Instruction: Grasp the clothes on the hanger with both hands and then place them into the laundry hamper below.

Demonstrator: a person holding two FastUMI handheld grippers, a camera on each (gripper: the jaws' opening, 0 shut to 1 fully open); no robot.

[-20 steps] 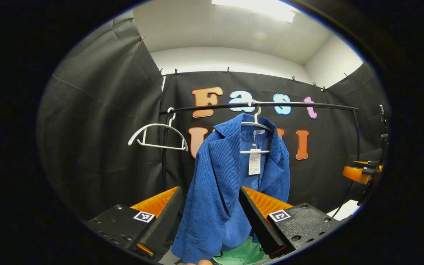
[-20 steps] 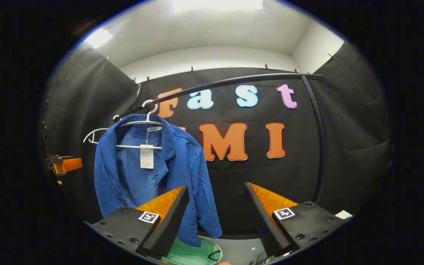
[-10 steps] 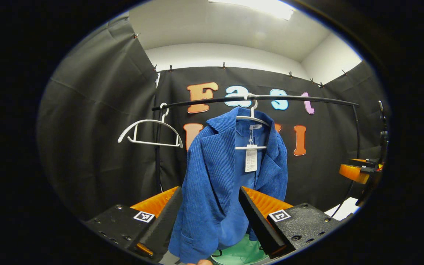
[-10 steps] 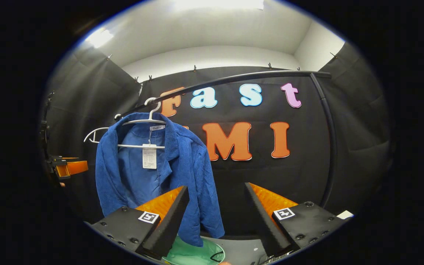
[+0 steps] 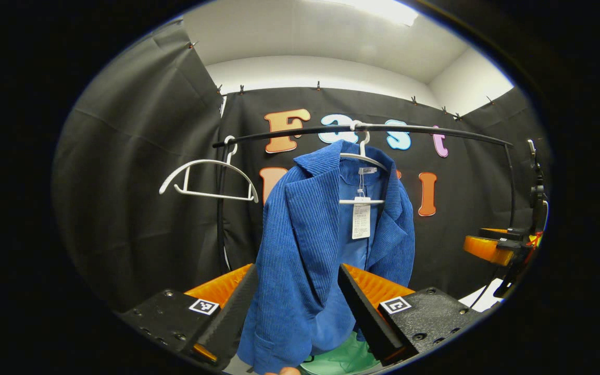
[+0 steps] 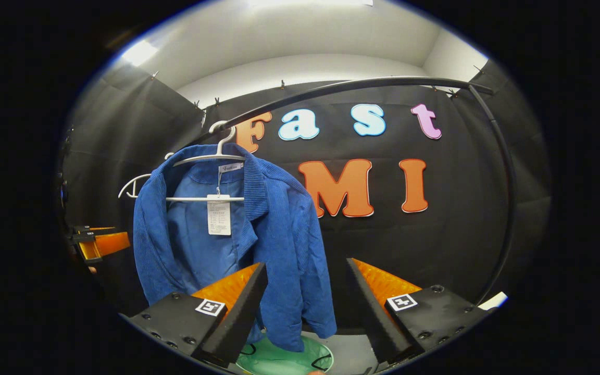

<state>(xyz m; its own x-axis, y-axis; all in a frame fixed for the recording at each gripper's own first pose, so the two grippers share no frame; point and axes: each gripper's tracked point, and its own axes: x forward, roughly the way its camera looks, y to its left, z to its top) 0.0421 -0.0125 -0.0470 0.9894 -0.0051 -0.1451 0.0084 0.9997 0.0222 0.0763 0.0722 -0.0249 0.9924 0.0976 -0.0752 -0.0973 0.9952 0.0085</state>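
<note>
Two hangers on one rail (image 5: 425,133): one bare (image 5: 207,179), one (image 5: 361,156) carrying the jacket (image 5: 310,250). One jacket: blue corduroy, open front, white tag (image 5: 361,221). It hangs ahead of the left gripper (image 5: 296,304), jaws wide, and ahead-left of the right gripper (image 6: 306,302), also wide. One green hamper (image 6: 284,359) sits below.

Recording booth: black cloth walls (image 5: 138,172), clothes rail (image 6: 362,86), white ceiling (image 5: 331,41).
</note>
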